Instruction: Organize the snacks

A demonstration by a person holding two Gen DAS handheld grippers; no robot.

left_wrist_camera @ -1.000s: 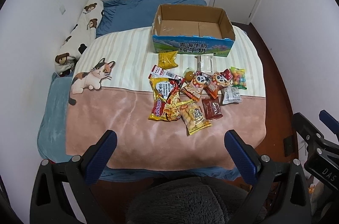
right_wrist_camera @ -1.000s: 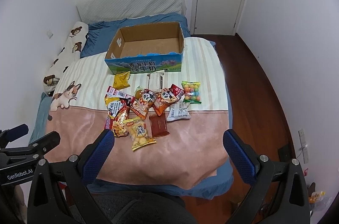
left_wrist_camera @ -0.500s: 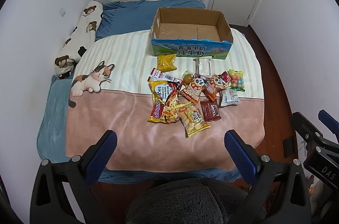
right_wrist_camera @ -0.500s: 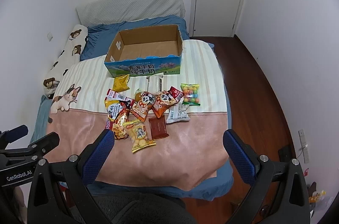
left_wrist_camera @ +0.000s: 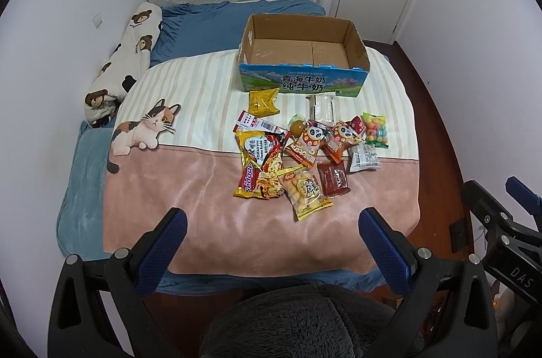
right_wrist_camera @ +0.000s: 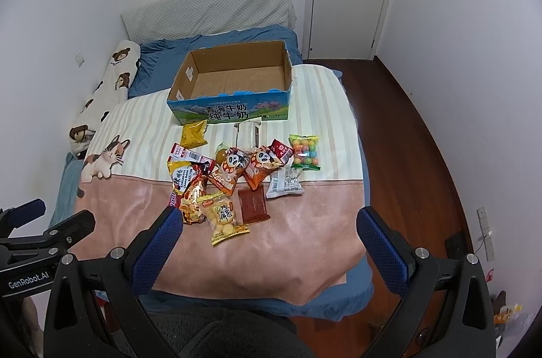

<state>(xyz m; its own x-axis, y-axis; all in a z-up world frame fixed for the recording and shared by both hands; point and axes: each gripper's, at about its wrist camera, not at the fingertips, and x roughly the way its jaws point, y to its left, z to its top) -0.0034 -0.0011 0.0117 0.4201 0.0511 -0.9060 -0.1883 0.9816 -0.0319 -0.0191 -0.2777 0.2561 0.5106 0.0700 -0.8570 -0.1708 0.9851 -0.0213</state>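
snacks are seen scattered on a bed (left_wrist_camera: 189,188), lying on a blanket (left_wrist_camera: 203,93) that is striped cream at the far end and pink at the near end. a cardboard box (left_wrist_camera: 302,83) with a blue printed front sits at 12 o'clock of the pile, open-topped, with only its bare brown floor showing inside. just in front of the box a small yellow packet (left_wrist_camera: 263,101) and a clear wrapper (left_wrist_camera: 321,107) are found. the main cluster lies across the line where stripes meet pink: a large noodle packet (left_wrist_camera: 259,170) at 9 o'clock, two orange panda packets (left_wrist_camera: 308,143) in the middle, a bag of coloured candy balls (left_wrist_camera: 375,129) at 3 o'clock, a white packet (left_wrist_camera: 364,158) just below it, a dark red packet (left_wrist_camera: 333,178) and a yellow puff bag (left_wrist_camera: 306,190) at 6 o'clock, overlapping the noodle packet's edge. a cat picture (left_wrist_camera: 142,131) is printed on the blanket at 9 o'clock, well apart from the snacks. a bear-print pillow (left_wrist_camera: 128,60) lies along the wall.

the left claw (left_wrist_camera: 271,239) is held wide, nothing between its blue pads, over the near edge of the bed. the right claw (right_wrist_camera: 267,237) is likewise spread wide and holds nothing; in its own view its left finger (right_wrist_camera: 157,244) overlaps the near corner of the pile, though contact cannot be judged.
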